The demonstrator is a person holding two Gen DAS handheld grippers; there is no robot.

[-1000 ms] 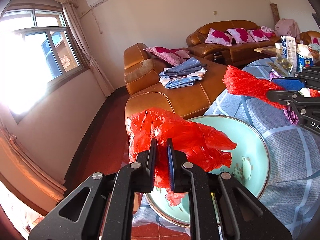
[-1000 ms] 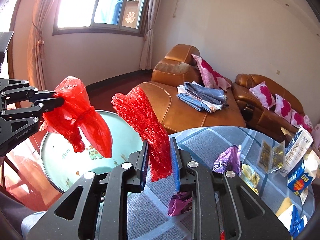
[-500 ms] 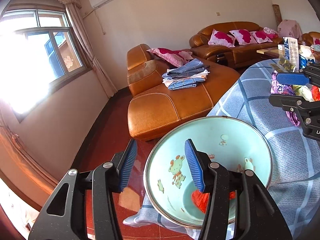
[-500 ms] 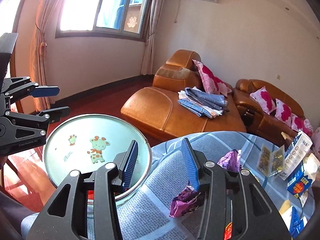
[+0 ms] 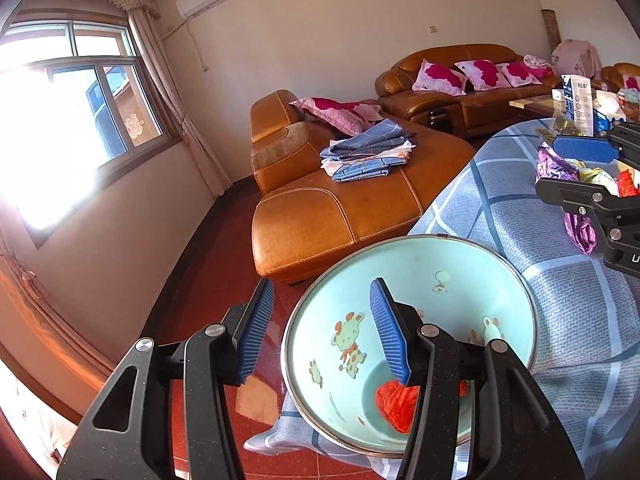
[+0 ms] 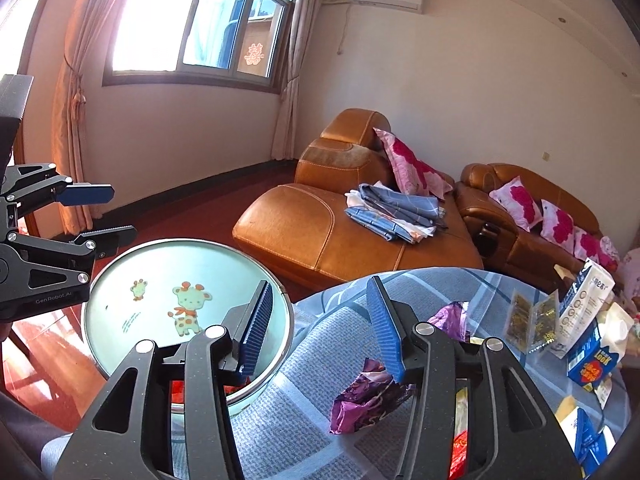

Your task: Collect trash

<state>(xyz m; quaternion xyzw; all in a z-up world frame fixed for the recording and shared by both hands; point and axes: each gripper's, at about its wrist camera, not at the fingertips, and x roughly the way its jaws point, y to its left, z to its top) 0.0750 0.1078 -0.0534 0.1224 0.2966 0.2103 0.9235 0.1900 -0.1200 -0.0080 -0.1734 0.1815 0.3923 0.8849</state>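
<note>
Two grippers hang over the basin (image 5: 412,264) at the table (image 5: 580,320) edge. Your left gripper (image 5: 324,330) has its fingers apart with nothing between them. Your right gripper (image 6: 320,326) has jaws opening, also empty. Red trash (image 5: 394,404) lies crumpled at the bottom of the basin, partly hidden behind your left gripper's finger. Purple wrapper (image 6: 368,396) lies on the checked cloth just beside your right gripper's right finger.
</note>
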